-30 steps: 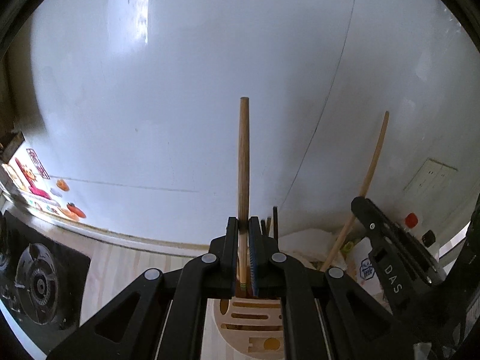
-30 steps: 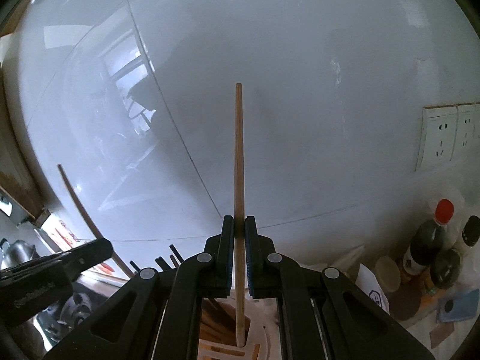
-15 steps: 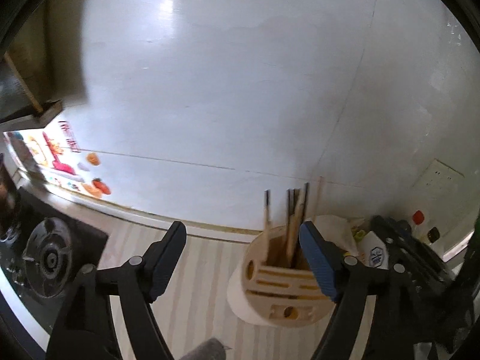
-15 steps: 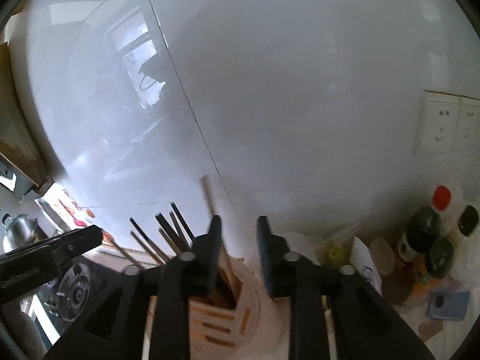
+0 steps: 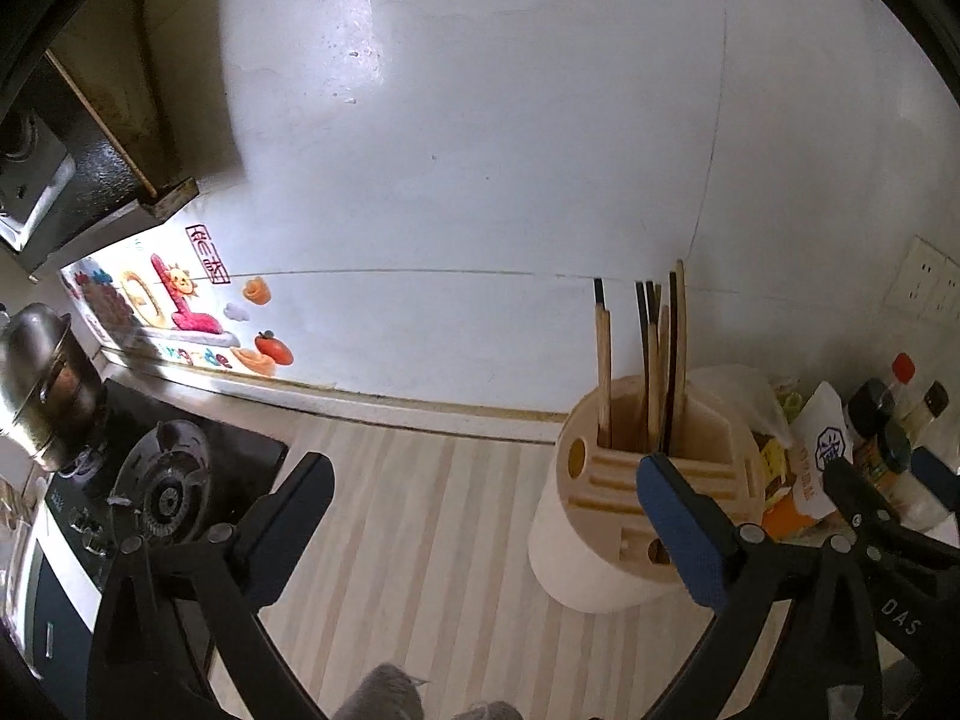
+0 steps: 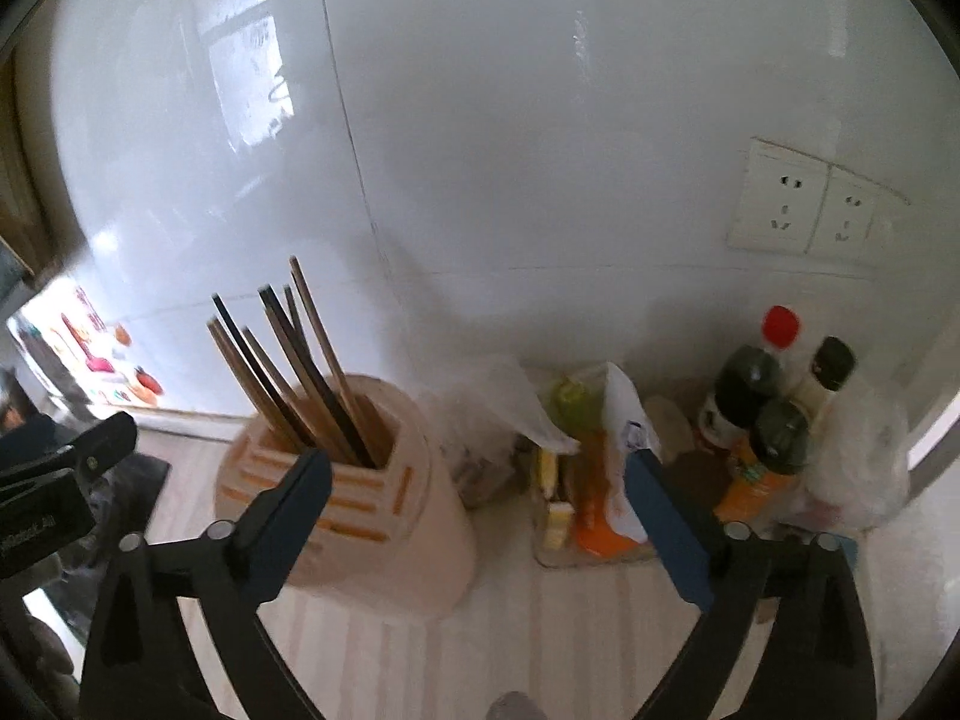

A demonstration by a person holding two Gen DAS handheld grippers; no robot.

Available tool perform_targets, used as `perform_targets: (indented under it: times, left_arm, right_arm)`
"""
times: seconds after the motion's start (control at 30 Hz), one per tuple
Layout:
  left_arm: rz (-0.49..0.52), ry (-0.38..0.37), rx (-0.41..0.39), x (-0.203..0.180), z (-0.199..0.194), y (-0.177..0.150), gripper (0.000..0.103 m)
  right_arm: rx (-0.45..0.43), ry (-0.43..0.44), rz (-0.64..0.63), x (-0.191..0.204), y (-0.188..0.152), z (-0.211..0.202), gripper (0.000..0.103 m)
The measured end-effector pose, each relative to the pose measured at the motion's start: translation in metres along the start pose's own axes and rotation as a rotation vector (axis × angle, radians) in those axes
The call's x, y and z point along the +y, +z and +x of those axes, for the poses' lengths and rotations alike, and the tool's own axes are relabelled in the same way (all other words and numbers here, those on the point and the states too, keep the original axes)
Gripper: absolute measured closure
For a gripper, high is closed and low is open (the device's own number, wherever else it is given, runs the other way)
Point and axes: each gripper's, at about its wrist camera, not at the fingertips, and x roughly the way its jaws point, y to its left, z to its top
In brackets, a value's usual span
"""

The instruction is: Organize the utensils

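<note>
The left gripper [image 5: 480,516] has its two black fingers with blue pads spread wide apart, and nothing is between them. The right gripper [image 6: 477,510] is spread wide too, and it holds nothing.

The long thin wooden and dark chopsticks [image 5: 651,354] stand in the cream plastic utensil holder with slots [image 5: 606,540]. In the left wrist view the holder sits just past the right finger [image 5: 678,522] of the left gripper, and that finger covers part of its front. The sticks stand almost straight up and down, with their top ends pointing at the ceiling and their bottom ends hidden inside the holder.

In the right wrist view the chopsticks [image 6: 288,372] are ahead of the right gripper's left finger [image 6: 288,510]. Here they lean, with the tops tipped to the left and away from the gripper. They fan out a little at the top and bunch together in the holder's square opening. The holder [image 6: 384,516] stands on the pale striped wooden counter [image 6: 540,630].

Ahead of the right gripper's right finger are dark bottles with red, black and green caps [image 6: 768,384] and some bags. Far to the left of the left gripper is a black gas stove burner [image 5: 168,486] and a shiny metal pot [image 5: 42,378]. Behind all of it is a white tiled wall [image 5: 510,150].
</note>
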Motion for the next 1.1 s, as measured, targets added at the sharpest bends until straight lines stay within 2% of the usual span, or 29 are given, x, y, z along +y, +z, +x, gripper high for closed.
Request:
perform_targets:
  times: [0.17, 0.43, 0.63, 0.8, 1.1]
  left_arm:
    - [-0.009, 0.014, -0.002, -0.005, -0.012, -0.01, 0.0]
    - [-0.015, 0.0, -0.037, -0.001, -0.057, -0.031, 0.0]
    - [-0.003, -0.029, -0.088, 0.014, -0.111, -0.049, 0.0]
    - [0.006, -0.058, -0.136, 0.031, -0.166, -0.069, 0.0]
    - [0.024, -0.082, -0.188, 0.059, -0.243, -0.106, 0.0]
  right_arm:
    - [-0.006, -0.068, -0.028, -0.003, -0.007, -0.013, 0.001]
    - [-0.048, -0.092, -0.043, -0.012, -0.015, -0.051, 0.0]
    - [-0.104, -0.099, -0.035, -0.012, -0.031, -0.109, 0.0]
    - [-0.171, -0.126, -0.028, -0.005, -0.053, -0.177, 0.0]
    - [-0.201, -0.131, 0.002, 0.002, -0.098, -0.275, 0.0]
